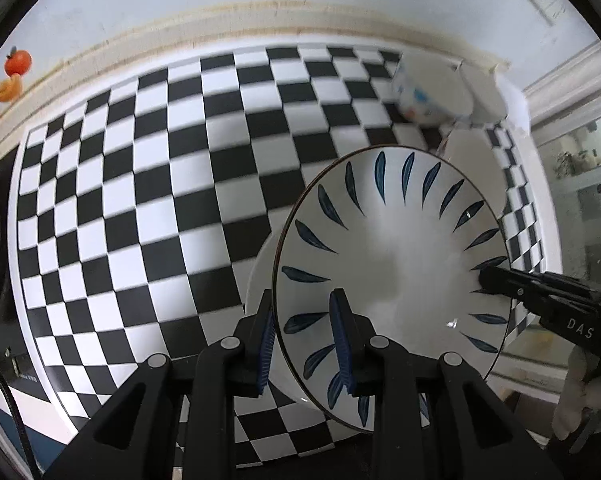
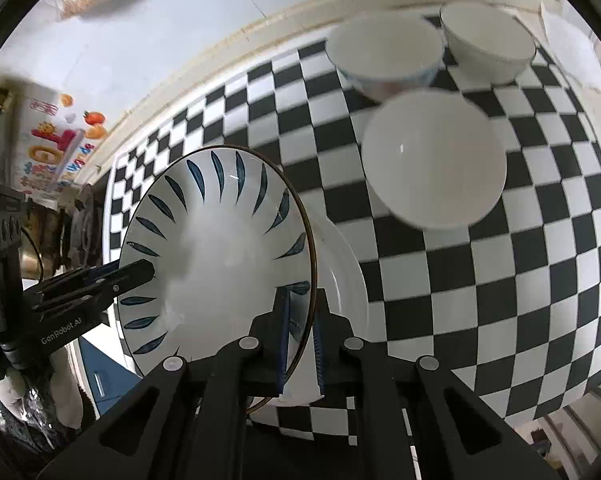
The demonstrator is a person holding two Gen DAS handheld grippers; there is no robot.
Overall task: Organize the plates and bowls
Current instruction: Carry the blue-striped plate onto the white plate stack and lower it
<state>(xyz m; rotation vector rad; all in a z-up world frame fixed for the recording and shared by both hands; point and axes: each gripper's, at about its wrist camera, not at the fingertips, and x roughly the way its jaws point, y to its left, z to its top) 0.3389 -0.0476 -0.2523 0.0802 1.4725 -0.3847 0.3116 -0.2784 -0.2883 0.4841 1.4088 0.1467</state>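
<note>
A deep white plate with blue leaf marks [image 1: 384, 248] [image 2: 220, 248] hangs over the checkered tablecloth [image 1: 140, 200] [image 2: 500, 280], held from both sides. My left gripper [image 1: 302, 300] [image 2: 140, 272] is shut on its left rim. Across from it, my right gripper [image 2: 300, 300] [image 1: 496, 280] is shut on the right rim. White shows under the rim at each grip; I cannot tell whether it is the plate's outer wall or a second plate. Three bowls stand beyond: a plain white bowl [image 2: 432, 160] [image 1: 476, 168], a blue-patterned bowl [image 2: 384, 52] [image 1: 428, 96], and another white bowl [image 2: 488, 40] [image 1: 484, 96].
A pale wall with a cream ledge [image 1: 220, 20] runs along the table's far side, with fruit stickers [image 1: 16, 64] [image 2: 60, 140] on it. Dark clutter [image 2: 80, 232] sits past the table's left edge. A white paper [image 2: 572, 52] lies beside the far bowls.
</note>
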